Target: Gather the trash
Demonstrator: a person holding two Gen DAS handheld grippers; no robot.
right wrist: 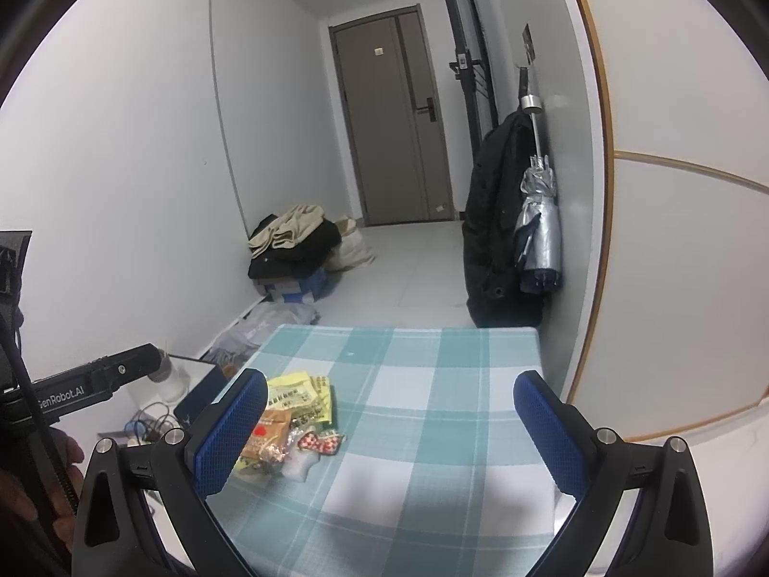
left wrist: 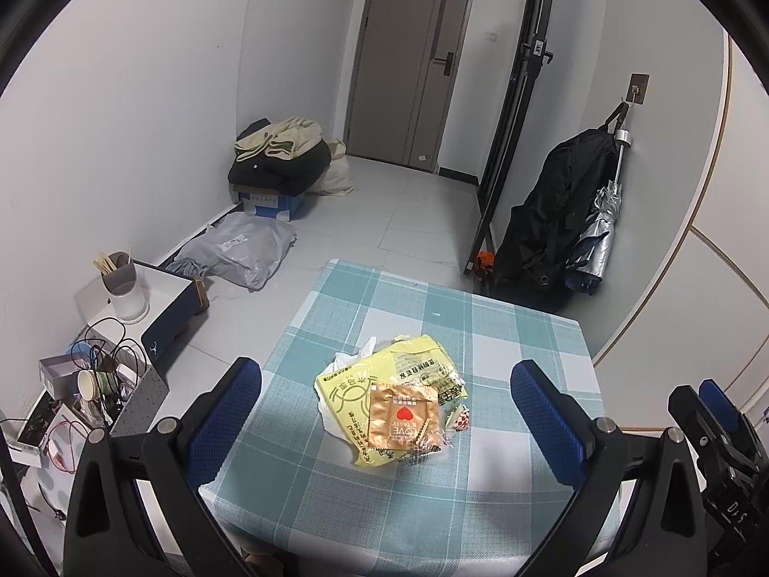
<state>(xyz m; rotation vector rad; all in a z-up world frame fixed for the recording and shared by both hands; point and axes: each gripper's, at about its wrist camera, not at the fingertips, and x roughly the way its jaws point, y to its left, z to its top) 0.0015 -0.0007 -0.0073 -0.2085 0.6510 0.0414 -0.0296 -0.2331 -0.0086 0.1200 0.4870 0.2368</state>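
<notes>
Wrappers (left wrist: pixel 391 404), one heap, checked table (left wrist: pixel 504 336), two tools (left wrist: pixel 384 413) (right wrist: pixel 389 428) agape.

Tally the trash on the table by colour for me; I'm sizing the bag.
Yellow wrapper: 1
Orange wrapper: 1
Red-and-white checked wrappers: 2
White plastic: 1
Total: 5, all in one pile on the table; anything under the pile is hidden.

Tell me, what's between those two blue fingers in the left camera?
The trash pile on the checked tablecloth, seen in the left wrist view between the left gripper fingers.
</notes>
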